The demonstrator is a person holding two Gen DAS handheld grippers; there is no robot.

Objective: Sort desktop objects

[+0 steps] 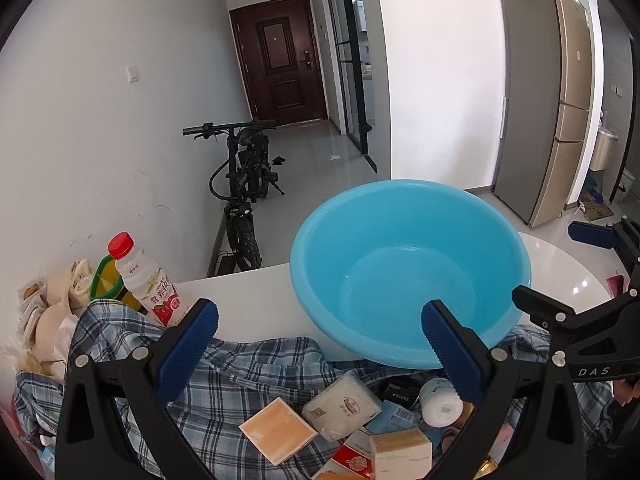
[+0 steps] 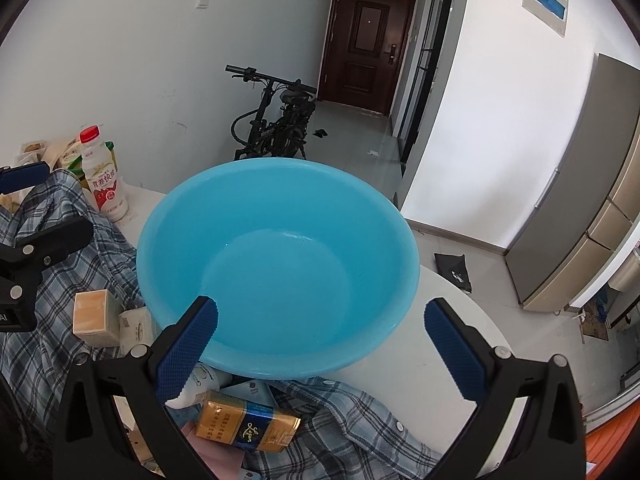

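A large empty blue basin (image 1: 408,264) (image 2: 280,264) stands on the white table. In front of it a blue plaid shirt (image 1: 240,376) (image 2: 60,280) lies under a pile of small items: an orange-faced box (image 1: 278,430) (image 2: 94,316), a white tissue pack (image 1: 340,406), a white jar (image 1: 440,402) and a gold and blue packet (image 2: 248,424). My left gripper (image 1: 320,352) is open and empty above the pile. My right gripper (image 2: 320,344) is open and empty at the basin's near rim; it also shows in the left wrist view (image 1: 560,272).
A red-capped white drink bottle (image 1: 148,280) (image 2: 102,176) stands at the table's far left beside a yellow bottle (image 1: 106,280) and bagged snacks (image 1: 44,320). Beyond the table are a black bike (image 1: 244,184), a brown door and a fridge (image 1: 544,100).
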